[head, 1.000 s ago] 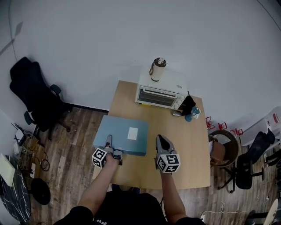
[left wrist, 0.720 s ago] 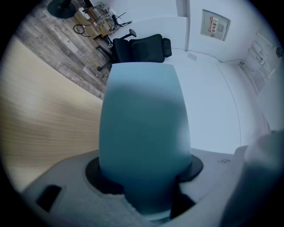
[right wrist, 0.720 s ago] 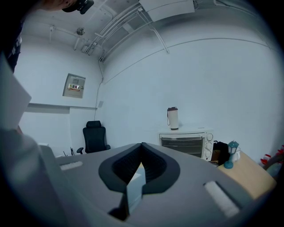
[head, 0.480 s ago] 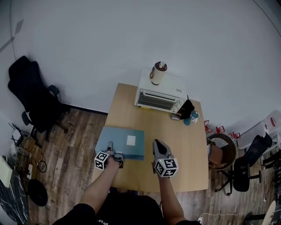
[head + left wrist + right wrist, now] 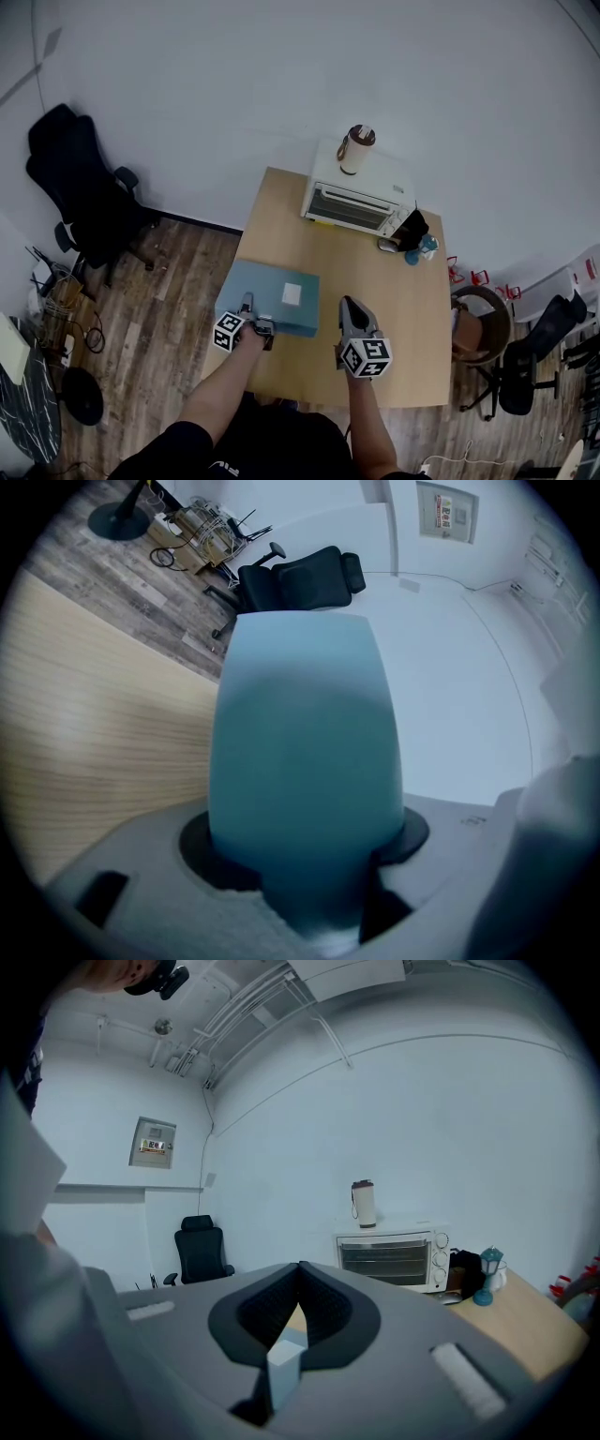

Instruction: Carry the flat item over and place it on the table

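The flat item is a blue-grey box point(image 5: 267, 295) with a white label. It lies level over the left front part of the wooden table point(image 5: 375, 272), and its left end reaches past the table's edge. My left gripper point(image 5: 253, 317) is shut on the box's near edge. In the left gripper view the blue box point(image 5: 300, 733) fills the space between the jaws. Whether the box rests on the tabletop I cannot tell. My right gripper point(image 5: 349, 307) hovers to the right of the box, shut and empty, its jaws meeting at the tip point(image 5: 300, 1274).
A white toaster oven point(image 5: 356, 202) with a tumbler point(image 5: 356, 150) on top stands at the table's far end, with a small teal lamp point(image 5: 427, 247) and dark items beside it. A black office chair point(image 5: 80, 187) stands on the floor at the left and a brown chair point(image 5: 478, 328) at the right.
The head view has shifted a little. The box and both grippers keep about the same place relative to the table, and the left grip is unchanged.
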Tool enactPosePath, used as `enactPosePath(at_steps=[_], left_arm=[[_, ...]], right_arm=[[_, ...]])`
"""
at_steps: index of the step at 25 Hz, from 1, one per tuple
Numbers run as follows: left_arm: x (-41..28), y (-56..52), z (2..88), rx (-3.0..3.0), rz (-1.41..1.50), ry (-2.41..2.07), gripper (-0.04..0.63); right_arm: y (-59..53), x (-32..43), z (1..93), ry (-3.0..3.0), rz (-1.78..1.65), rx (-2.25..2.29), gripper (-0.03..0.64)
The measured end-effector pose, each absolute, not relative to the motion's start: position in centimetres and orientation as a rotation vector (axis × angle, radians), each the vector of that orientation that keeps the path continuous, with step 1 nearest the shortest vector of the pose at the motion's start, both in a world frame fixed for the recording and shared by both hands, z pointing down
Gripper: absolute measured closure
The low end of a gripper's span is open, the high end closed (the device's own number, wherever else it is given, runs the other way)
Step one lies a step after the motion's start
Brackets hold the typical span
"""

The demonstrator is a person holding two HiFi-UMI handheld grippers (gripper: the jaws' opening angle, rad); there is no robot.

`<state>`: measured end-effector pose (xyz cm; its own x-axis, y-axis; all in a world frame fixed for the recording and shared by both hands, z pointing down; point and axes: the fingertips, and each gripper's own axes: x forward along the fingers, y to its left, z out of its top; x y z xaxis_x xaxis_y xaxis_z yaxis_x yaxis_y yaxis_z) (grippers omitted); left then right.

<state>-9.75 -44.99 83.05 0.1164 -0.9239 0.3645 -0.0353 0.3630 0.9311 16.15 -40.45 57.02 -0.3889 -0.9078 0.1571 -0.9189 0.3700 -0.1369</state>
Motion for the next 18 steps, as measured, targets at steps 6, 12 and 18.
enactPosePath(at_steps=[6,12,18], left_arm=[[-9.5,-45.5,83.2,0.977,-0.820,-1.319,0.322],[-9.2,-43.6,84.4,0.801,-0.512,-1.462,0.081],[-8.9,-41.2,84.0,0.719,-0.472,-1.468,0.025]], right_arm=[[-40.2,16.1,57.5,-2.548,0.329,1.698,0.609],[-40.4,16.6,57.5,-2.537,0.344,1.709,0.609],[-40.5,16.1,57.8,-2.546,0.362,1.695,0.609]])
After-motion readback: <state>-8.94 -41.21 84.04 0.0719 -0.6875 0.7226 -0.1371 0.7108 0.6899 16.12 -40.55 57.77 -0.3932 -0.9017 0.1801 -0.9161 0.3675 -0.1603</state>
